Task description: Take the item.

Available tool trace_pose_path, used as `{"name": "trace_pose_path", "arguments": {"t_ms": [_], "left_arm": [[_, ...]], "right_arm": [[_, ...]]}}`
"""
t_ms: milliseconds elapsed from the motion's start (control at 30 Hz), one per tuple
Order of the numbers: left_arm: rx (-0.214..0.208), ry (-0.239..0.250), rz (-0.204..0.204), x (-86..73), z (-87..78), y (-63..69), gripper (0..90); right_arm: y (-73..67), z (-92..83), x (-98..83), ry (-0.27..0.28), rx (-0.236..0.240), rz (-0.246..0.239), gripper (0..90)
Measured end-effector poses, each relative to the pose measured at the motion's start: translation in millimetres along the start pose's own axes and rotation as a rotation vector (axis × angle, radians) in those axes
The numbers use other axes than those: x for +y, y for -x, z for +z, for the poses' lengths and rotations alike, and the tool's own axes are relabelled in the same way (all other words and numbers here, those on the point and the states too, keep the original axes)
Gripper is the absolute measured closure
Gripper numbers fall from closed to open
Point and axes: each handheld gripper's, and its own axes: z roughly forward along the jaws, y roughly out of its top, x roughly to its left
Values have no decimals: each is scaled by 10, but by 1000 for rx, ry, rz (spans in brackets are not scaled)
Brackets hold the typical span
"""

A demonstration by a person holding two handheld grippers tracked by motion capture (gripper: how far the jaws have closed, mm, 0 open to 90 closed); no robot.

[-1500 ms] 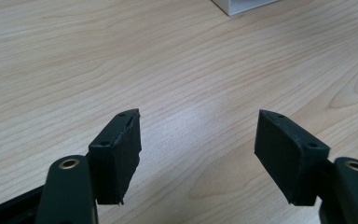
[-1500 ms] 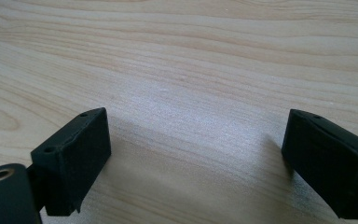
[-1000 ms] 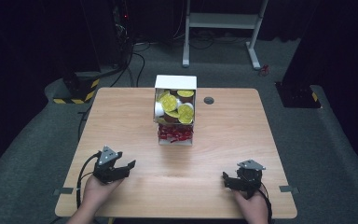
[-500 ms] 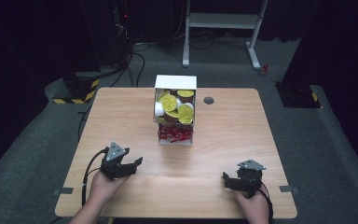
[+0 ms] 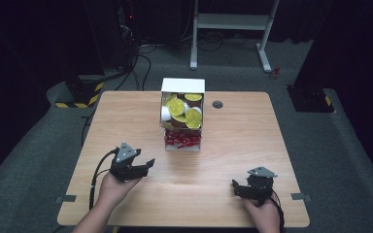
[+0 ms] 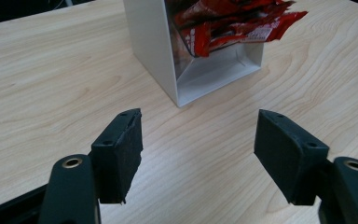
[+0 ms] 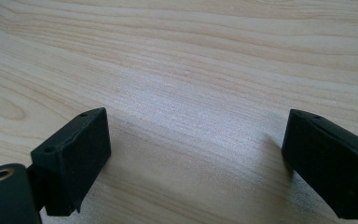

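Observation:
A white dispenser box (image 5: pixel 182 114) stands at the middle of the wooden table (image 5: pixel 252 141). Its upper part holds yellow-lidded cups (image 5: pixel 177 107) and its lower opening holds red packets (image 5: pixel 180 139). My left gripper (image 5: pixel 146 165) is held above the table, left of and nearer than the box, open and pointing toward it. In the left gripper view the box (image 6: pixel 154 42) and the red packets (image 6: pixel 228 23) lie ahead of the wide-apart jaws, nothing between them. My right gripper (image 5: pixel 235 188) rests low near the front right edge, open over bare wood (image 7: pixel 191 93).
A small dark round grommet (image 5: pixel 217 104) sits in the table right of the box. Beyond the far edge stand a white frame (image 5: pixel 233 22), cables and dark equipment on the grey floor.
My left gripper has moved right and slightly forward, toward the box's lower opening. The right gripper has stayed in place.

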Motion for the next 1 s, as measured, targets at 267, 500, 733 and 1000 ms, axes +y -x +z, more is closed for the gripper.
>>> {"name": "trace_pose_path", "arguments": {"t_ms": [267, 500, 733, 1000], "left_arm": [[-26, 17, -32, 112, 71, -9, 337], [-19, 26, -21, 222, 140, 14, 338], [-24, 37, -25, 340, 235, 40, 339], [-34, 44, -28, 478, 369, 93, 351]], "right_arm": [[-3, -9, -7, -3, 1, 1, 79], [-3, -9, -7, -2, 1, 1, 79], [-3, -9, -7, -2, 1, 1, 79], [-3, -9, -7, -3, 1, 1, 79]]}}
